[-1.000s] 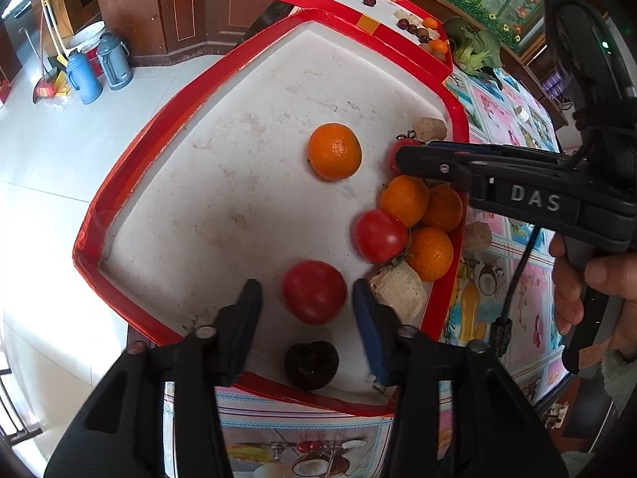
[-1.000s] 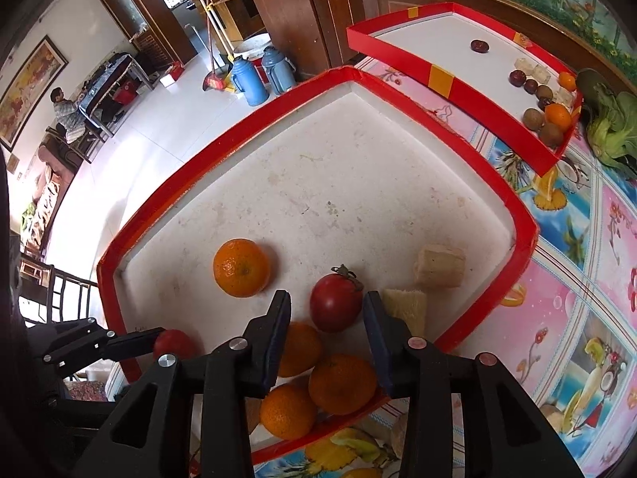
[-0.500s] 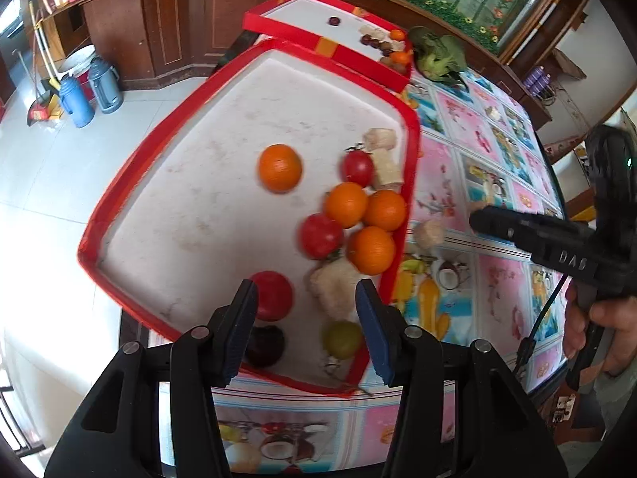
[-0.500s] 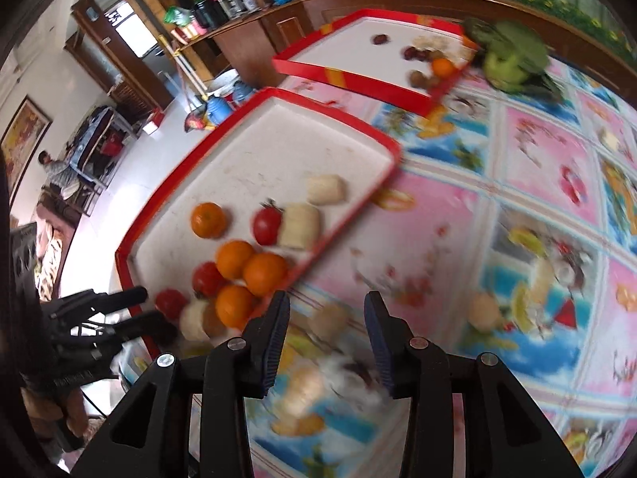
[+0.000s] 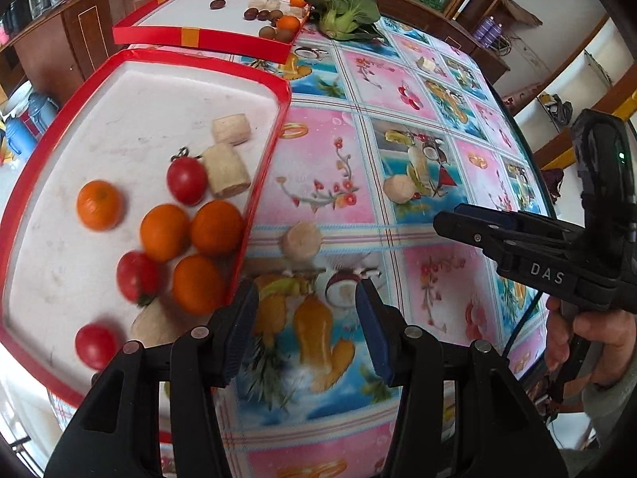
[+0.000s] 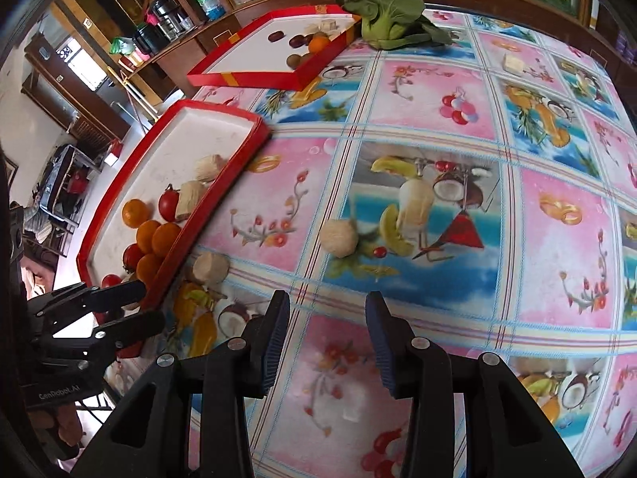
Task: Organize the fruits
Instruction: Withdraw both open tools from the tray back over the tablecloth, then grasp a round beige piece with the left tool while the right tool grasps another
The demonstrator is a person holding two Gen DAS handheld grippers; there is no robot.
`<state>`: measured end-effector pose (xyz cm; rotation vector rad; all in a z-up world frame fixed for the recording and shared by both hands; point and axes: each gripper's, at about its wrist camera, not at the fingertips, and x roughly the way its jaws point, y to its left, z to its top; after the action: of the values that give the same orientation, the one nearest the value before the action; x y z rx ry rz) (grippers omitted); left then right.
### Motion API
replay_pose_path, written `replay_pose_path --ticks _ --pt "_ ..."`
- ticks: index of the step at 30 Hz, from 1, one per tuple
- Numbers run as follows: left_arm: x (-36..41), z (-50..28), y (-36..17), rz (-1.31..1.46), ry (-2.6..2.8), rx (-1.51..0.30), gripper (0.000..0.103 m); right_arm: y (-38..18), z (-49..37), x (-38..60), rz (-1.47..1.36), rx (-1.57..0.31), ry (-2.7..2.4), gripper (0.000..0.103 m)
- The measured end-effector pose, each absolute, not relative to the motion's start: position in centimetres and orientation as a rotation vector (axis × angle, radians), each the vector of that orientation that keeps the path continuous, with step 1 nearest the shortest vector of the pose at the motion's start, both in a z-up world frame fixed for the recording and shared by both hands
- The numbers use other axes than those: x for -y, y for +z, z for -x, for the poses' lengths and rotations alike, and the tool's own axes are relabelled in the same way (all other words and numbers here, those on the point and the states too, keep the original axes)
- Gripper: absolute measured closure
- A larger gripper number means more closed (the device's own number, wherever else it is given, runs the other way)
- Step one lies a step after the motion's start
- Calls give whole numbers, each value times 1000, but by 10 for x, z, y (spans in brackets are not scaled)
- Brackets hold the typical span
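Observation:
A red-rimmed white tray [image 5: 283, 91] [image 6: 223, 177] holds several oranges [image 5: 217, 228], red tomatoes [image 5: 186, 180] and pale cut pieces [image 5: 227, 171]. Two pale round pieces lie loose on the tablecloth: one near the tray [image 5: 301, 238] [image 6: 207, 267], one further right [image 5: 399, 188] [image 6: 339, 238]. My left gripper [image 5: 304, 312] is open and empty over the cloth, just right of the tray's edge. My right gripper [image 6: 326, 336] is open and empty, short of the loose pieces; it also shows in the left wrist view [image 5: 458, 219].
A second red tray [image 5: 199, 36] [image 6: 247, 77] at the back holds dark fruits, an orange and pale pieces. A green leafy vegetable [image 5: 342, 12] [image 6: 388, 18] lies beside it. A small pale block [image 6: 513, 63] sits far right. The table edge runs along the right.
Both grippers have pulled back and swung right, from over the tray's fruit to over the tablecloth. Both stay open and empty.

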<state>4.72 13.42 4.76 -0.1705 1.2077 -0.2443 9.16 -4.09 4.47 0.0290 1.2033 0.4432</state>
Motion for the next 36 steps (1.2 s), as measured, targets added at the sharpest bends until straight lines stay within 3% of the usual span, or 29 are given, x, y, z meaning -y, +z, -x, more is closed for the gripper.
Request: replay_pose_path --ticks 9,15,19,20,22,36 --pt "-117 -73 28 110 -219 -1244 57 36 -106 33 -33 -1214 465 62" --pt "-109 -81 17 73 -200 -1256 64 23 -124 14 30 -1236 468 63" --pt "-106 -84 11 62 -186 -1267 79 14 -130 5 78 -1236 443 64" --pt "-106 -84 11 57 -184 -1262 80 12 -131 4 90 -1239 432 69" --pt "-106 -85 11 60 -186 -1261 80 10 -131 1 118 -1229 426 77" --pt "-99 -70 11 73 -184 -1252 80 23 -102 5 182 -1204 492 77"
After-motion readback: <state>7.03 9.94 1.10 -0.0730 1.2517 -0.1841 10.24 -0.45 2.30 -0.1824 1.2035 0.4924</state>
